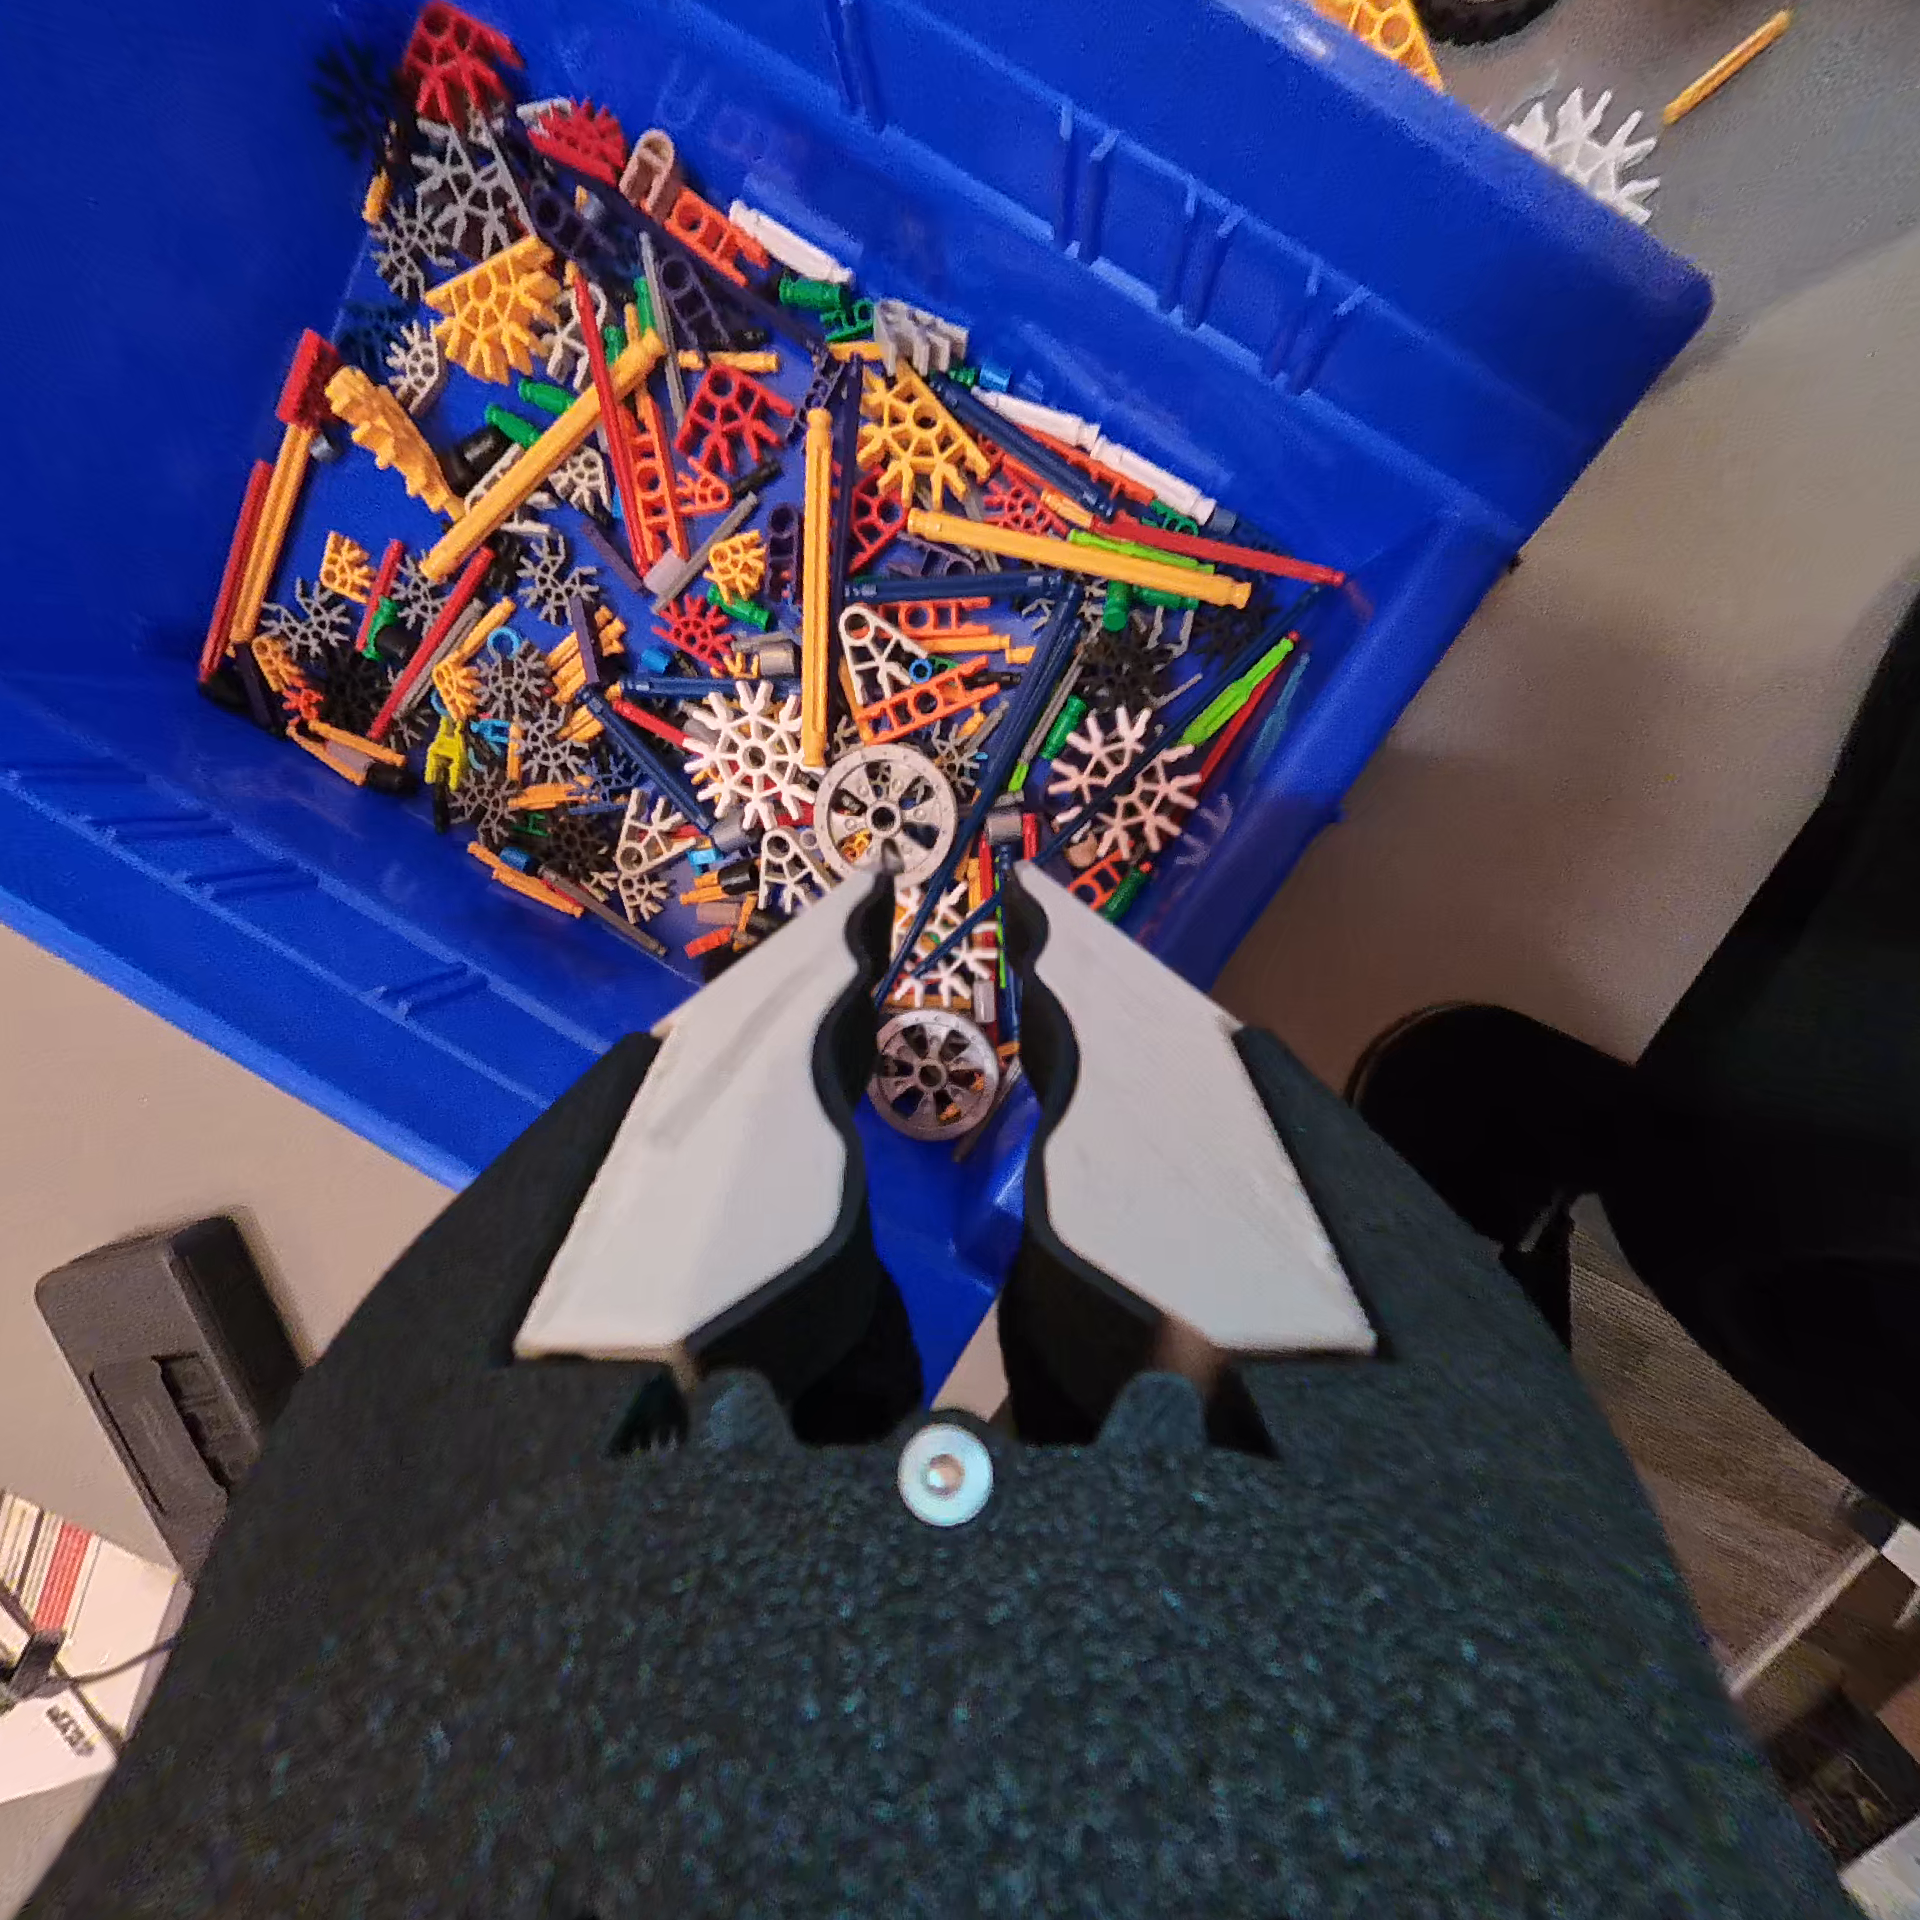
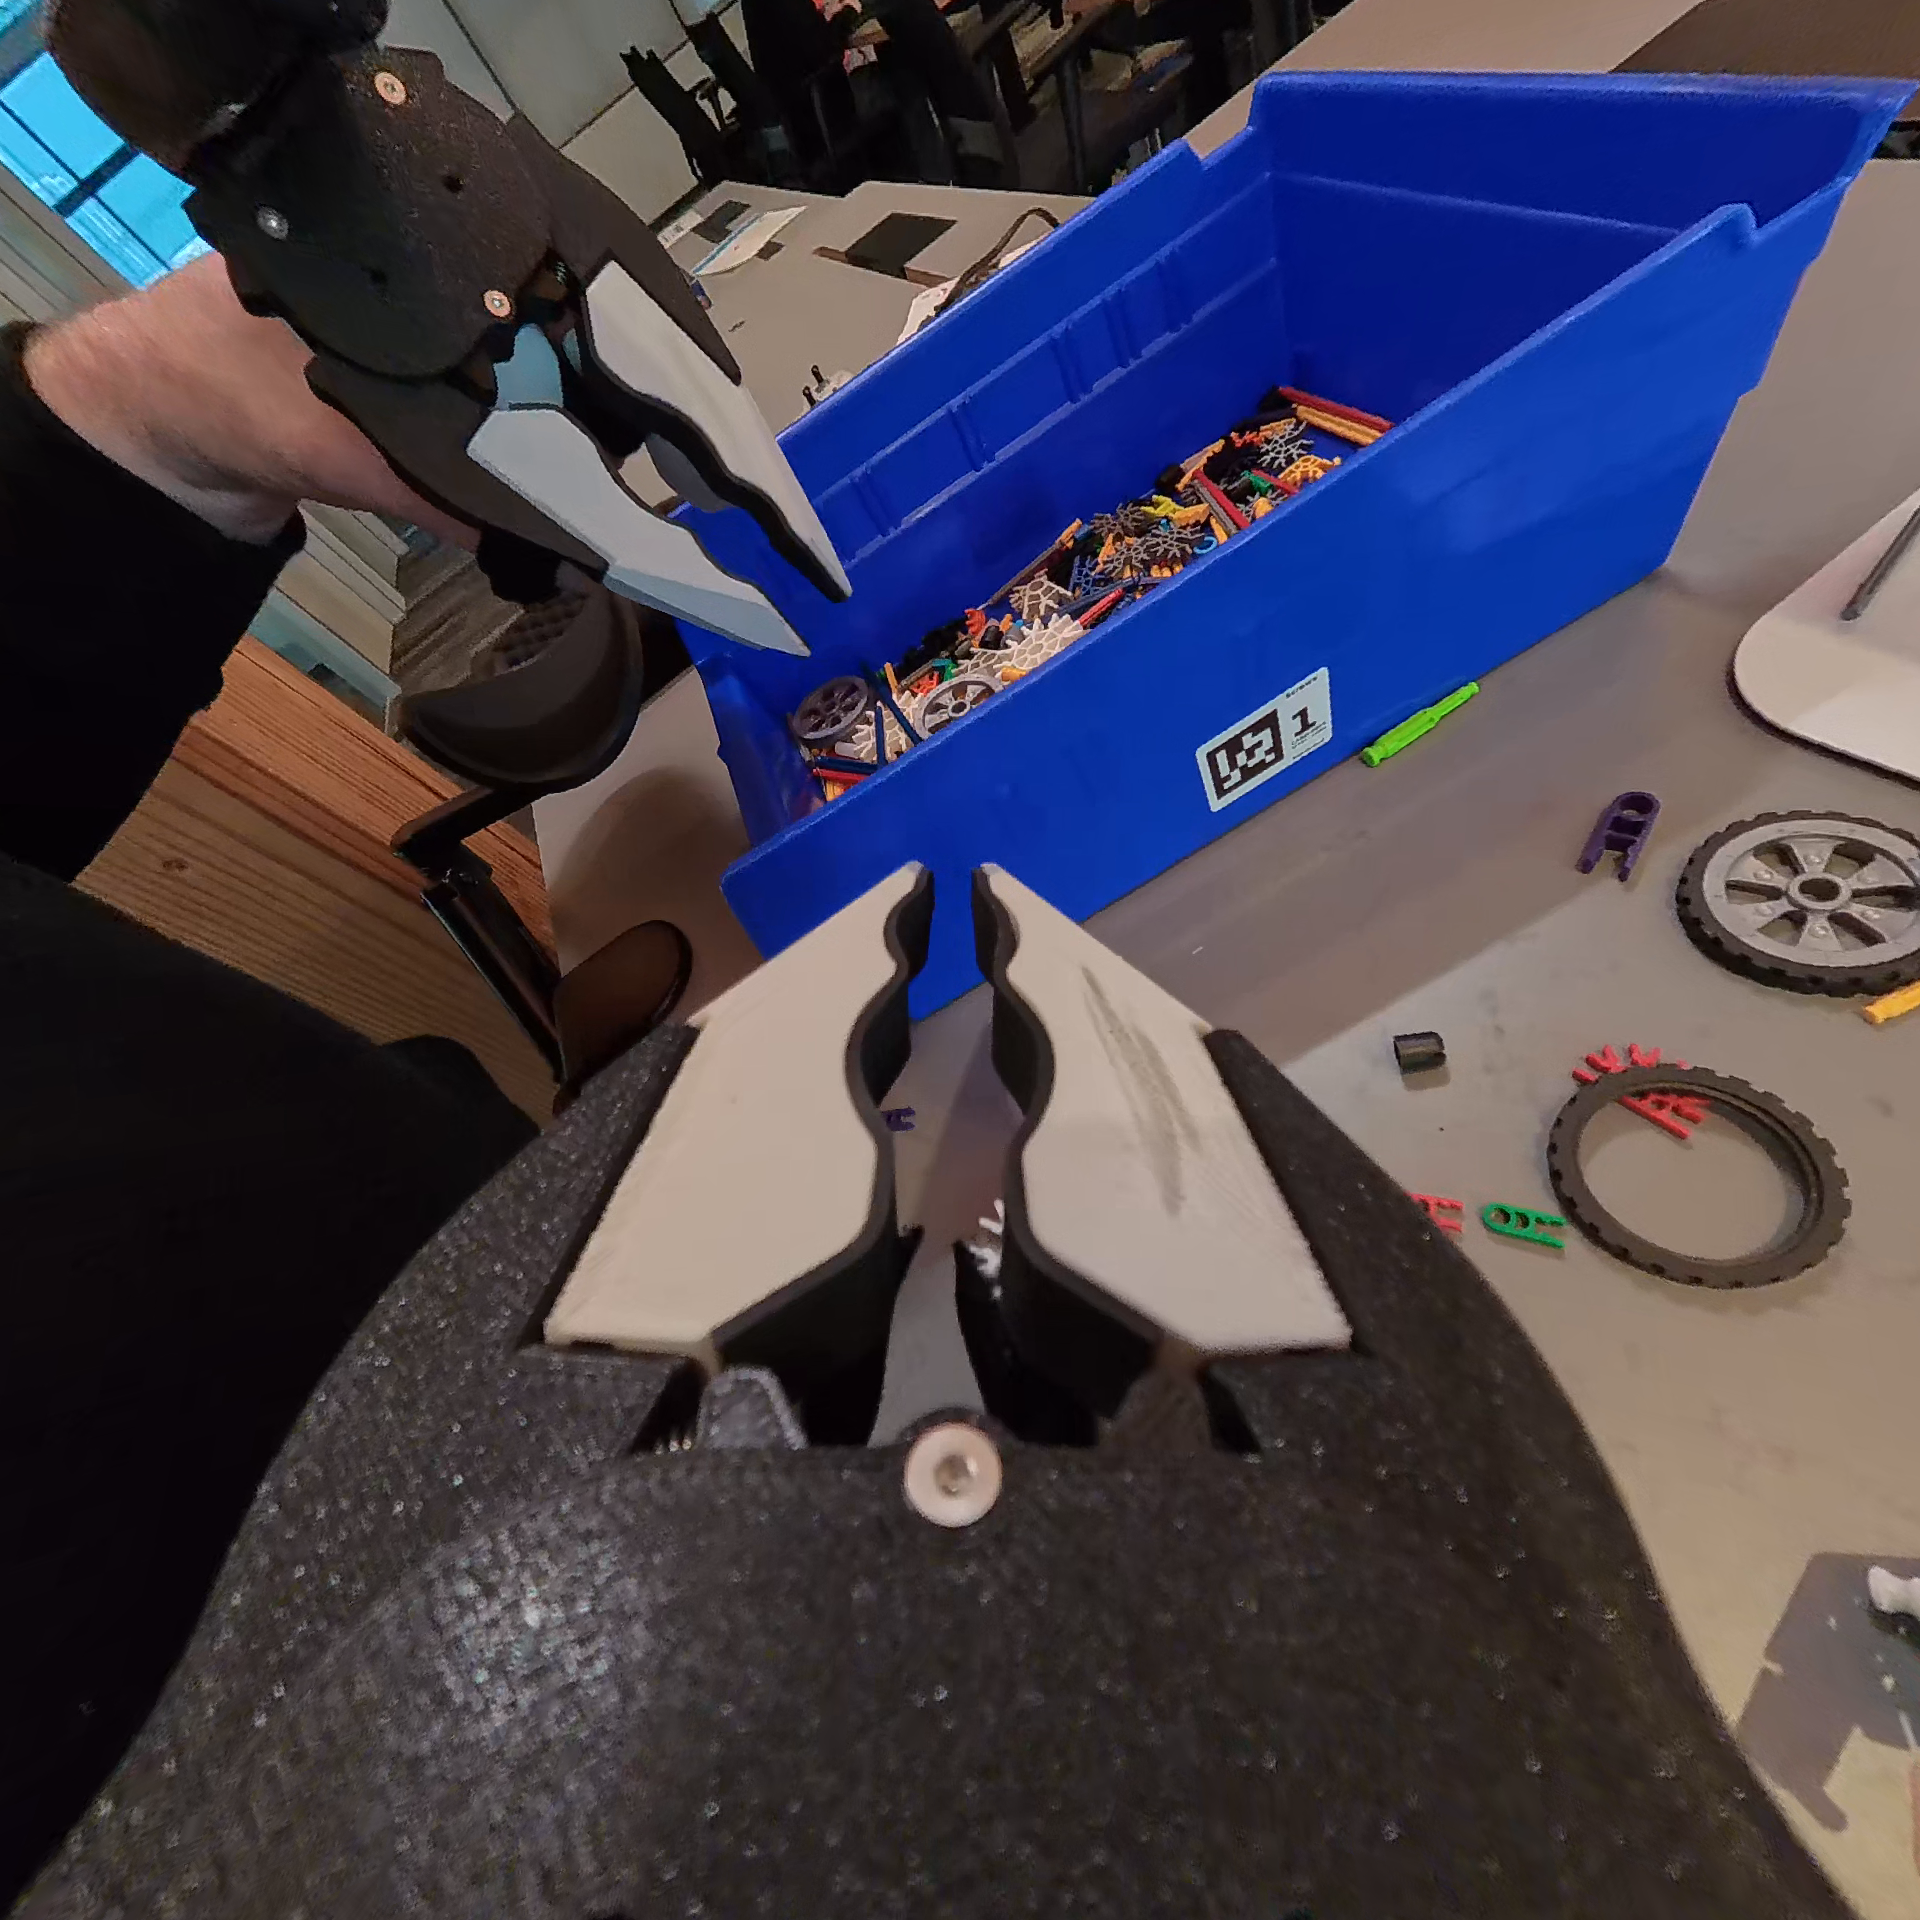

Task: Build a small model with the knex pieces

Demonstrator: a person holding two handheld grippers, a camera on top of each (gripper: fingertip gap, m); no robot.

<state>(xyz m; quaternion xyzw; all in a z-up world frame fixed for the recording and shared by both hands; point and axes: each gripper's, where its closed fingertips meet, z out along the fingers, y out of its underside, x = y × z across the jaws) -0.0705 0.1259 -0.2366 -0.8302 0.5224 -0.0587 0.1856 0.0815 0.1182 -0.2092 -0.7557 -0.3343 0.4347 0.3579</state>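
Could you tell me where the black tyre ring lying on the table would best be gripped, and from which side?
Probably from above, across its band. The black tyre ring lies flat on the grey table with an open centre, so one finger can drop inside and one outside. The near, lower arc looks best: red pieces crowd the far edge. The right gripper, slightly open and empty, is nearest.

Loose building parts around a blue bin (image 2: pixel 1351 644)

The bin on the grey table (image 2: pixel 1558 1455) is filled with coloured rods and connectors (image 1: pixel 727 540) and grey spoked wheels (image 1: pixel 885 816). Beside it on the table — a tyred grey wheel (image 2: pixel 1813 902), a black tyre ring (image 2: pixel 1696 1174), a purple clip (image 2: pixel 1619 831), a green rod (image 2: pixel 1421 723).
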